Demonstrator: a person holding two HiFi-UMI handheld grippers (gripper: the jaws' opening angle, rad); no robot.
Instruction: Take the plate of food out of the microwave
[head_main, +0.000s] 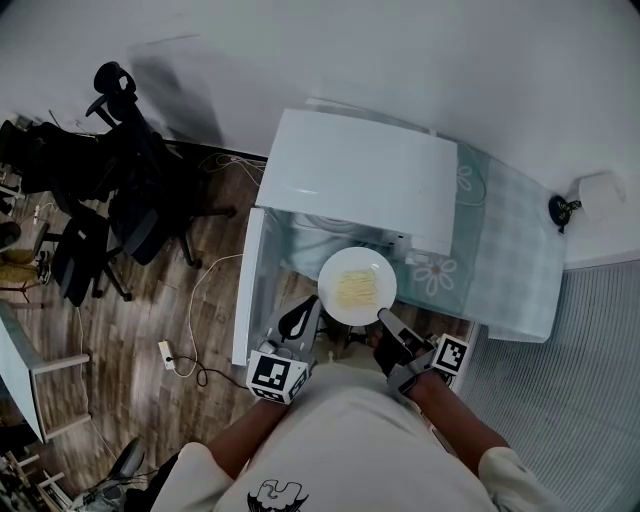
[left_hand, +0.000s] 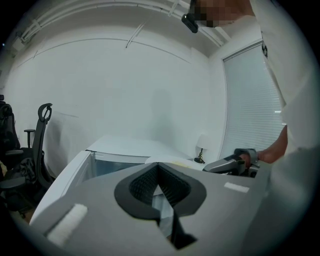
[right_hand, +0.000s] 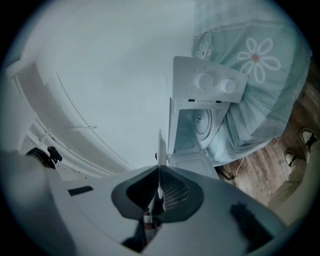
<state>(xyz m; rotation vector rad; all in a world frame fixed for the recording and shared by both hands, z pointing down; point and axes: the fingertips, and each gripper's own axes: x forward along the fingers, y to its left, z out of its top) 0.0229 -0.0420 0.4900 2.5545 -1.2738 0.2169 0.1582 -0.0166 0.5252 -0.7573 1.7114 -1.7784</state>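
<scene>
Right claw clamped on plate rim; left claw closed, empty, just beside. Plate stiff, slick, breakable; food loose, so keep level.

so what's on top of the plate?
A pile of pale yellow food sits mid plate; the rim around it is bare. The right gripper pinches the near rim, covering a bit there.

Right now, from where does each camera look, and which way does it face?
Head view: on the person's head, facing down at microwave, plate, left tool, right tool and forearms.
Left gripper view: on the left tool, facing the plate's rim; the right tool shows.
Right gripper view: on the right tool, rolled sideways, facing the open microwave.
Shared: all show the plate.
</scene>
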